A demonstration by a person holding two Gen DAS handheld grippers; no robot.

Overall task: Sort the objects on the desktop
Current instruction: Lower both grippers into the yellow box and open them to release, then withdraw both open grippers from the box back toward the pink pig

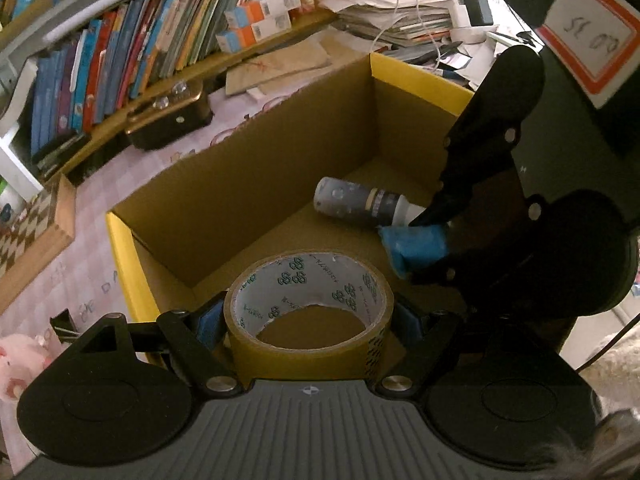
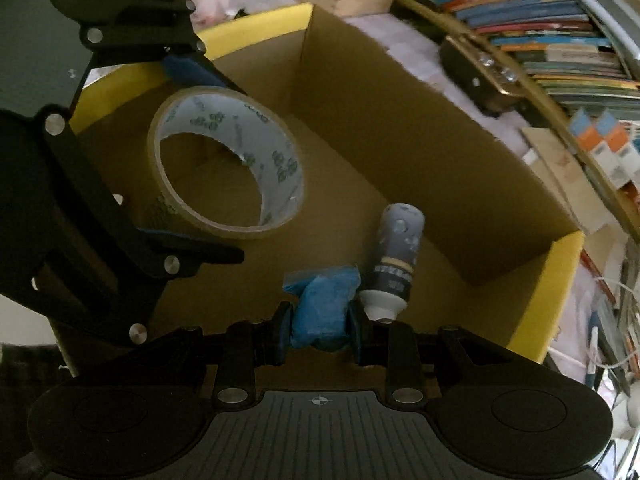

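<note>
My left gripper (image 1: 308,320) is shut on a roll of brown packing tape (image 1: 308,304) and holds it over the near end of an open yellow-rimmed cardboard box (image 1: 120,248). The tape also shows in the right wrist view (image 2: 228,164), gripped by the left gripper (image 2: 192,152). My right gripper (image 2: 320,328) is shut on a crumpled blue packet (image 2: 324,312) inside the box; the packet shows in the left wrist view (image 1: 416,248) too. A grey bottle with a white cap (image 2: 396,260) lies on the box floor beside the packet, also in the left wrist view (image 1: 360,202).
The box (image 2: 560,280) sits on a pink tablecloth (image 1: 48,280). A bookshelf (image 1: 120,52) runs behind it, with a dark case (image 1: 172,116), a wooden chessboard box (image 1: 36,220), a pink plush toy (image 1: 16,360) and stacked papers with cables (image 1: 400,12) around.
</note>
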